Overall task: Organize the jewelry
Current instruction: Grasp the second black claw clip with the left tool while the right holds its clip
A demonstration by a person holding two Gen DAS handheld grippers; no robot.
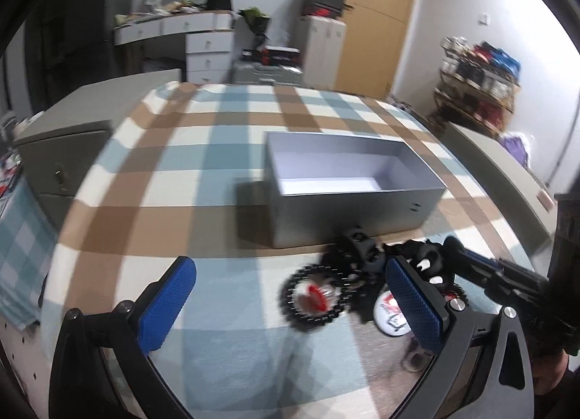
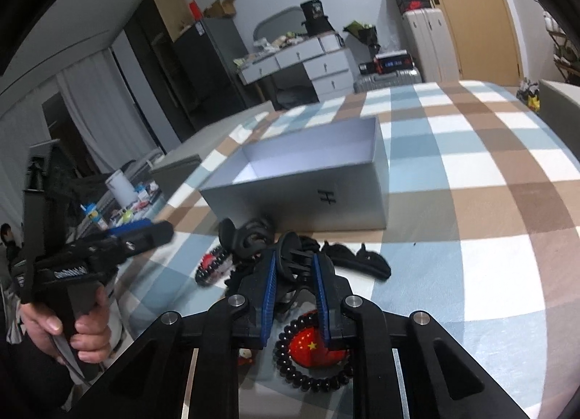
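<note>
right tool [image 2: 294,266] clamped on black claw hair clip [image 2: 290,250], left tool [image 1: 290,295] spread wide, black bead bracelet [image 2: 311,357] on plaid cloth [image 2: 471,165]

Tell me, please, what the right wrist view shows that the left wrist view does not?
Only the right wrist view shows the right gripper shut on a black hair claw clip, the person's hand holding the left gripper, and a red flag badge inside a black bead bracelet. Only the left wrist view shows the left gripper open with nothing between its pads. Both show the empty grey box on the plaid cloth.
</note>
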